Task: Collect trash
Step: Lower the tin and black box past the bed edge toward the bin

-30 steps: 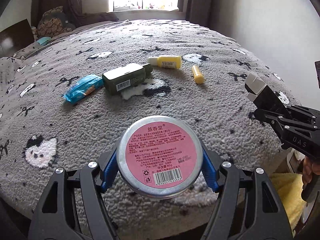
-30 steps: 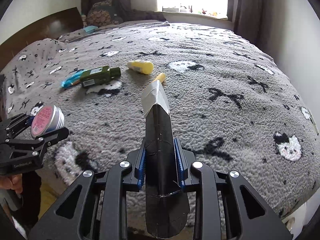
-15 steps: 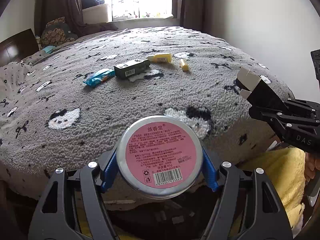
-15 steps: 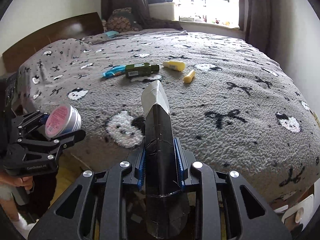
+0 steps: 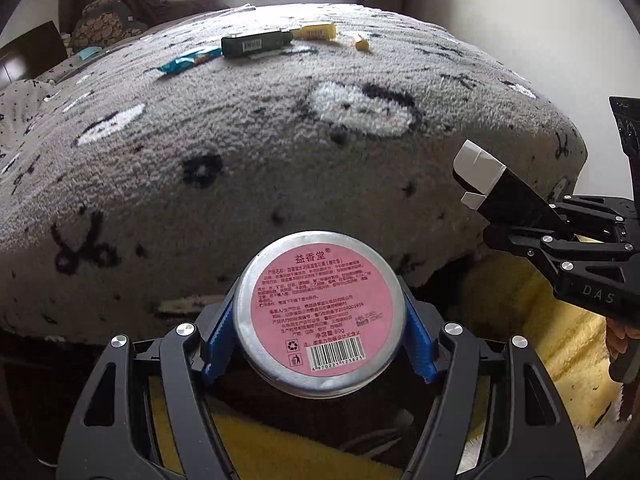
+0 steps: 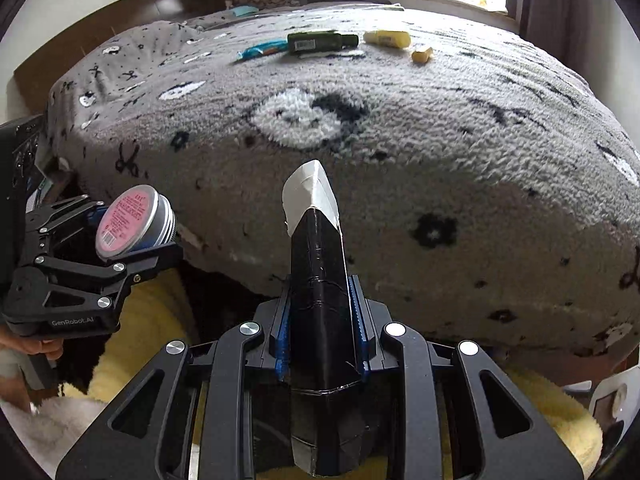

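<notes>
The left gripper clamps a round silver metal tin with a pink label between its blue-padded fingers, just off the edge of the bed's grey fleece blanket. The right gripper pinches a flattened black carton with a grey-white tip, fingers narrow. On the blanket lie a blue wrapper, a dark green bottle, a yellow tube and, seemingly, a small yellow cap. Yellow fluffy fabric lies below.

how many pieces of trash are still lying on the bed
4, in a row at the blanket's far end: a blue wrapper leftmost, a dark green bottle beside it, a yellow tube next, and a small yellow piece rightmost. More may be out of view.
</notes>
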The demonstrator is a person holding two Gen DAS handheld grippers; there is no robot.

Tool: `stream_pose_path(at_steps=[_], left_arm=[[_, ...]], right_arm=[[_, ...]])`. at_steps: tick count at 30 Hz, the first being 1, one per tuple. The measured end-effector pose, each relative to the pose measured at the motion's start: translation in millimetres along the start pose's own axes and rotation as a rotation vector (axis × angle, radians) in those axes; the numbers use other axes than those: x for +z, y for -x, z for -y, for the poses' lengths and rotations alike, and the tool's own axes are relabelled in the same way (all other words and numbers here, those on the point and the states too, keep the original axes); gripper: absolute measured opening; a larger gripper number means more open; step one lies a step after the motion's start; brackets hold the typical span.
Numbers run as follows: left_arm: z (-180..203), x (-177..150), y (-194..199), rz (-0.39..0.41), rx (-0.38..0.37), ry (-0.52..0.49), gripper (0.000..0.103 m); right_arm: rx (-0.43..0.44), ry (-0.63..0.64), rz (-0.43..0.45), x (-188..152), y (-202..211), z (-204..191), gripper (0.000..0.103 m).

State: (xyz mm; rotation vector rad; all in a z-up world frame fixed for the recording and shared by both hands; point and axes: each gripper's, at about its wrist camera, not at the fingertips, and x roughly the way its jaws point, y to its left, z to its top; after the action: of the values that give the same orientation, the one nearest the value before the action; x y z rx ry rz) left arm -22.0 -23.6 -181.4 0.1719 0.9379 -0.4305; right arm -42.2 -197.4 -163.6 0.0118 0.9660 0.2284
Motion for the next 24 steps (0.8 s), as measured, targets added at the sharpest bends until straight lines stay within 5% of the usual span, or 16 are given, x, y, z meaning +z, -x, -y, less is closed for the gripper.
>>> stream_pose_path(at_steps=[15, 24], left_arm=[[-8.9, -56.8, -70.8, -0.23, -0.015, 0.049, 0.067], [-15.9, -77.0, -100.0, -0.335, -0.055, 0.081, 0.067]], right_arm=[[0.074, -0.057, -0.231, -45.9, -71.5, 2.9, 0.026], [0.048, -0.101, -0.313, -55.3, -104.4, 4.1, 0.026]])
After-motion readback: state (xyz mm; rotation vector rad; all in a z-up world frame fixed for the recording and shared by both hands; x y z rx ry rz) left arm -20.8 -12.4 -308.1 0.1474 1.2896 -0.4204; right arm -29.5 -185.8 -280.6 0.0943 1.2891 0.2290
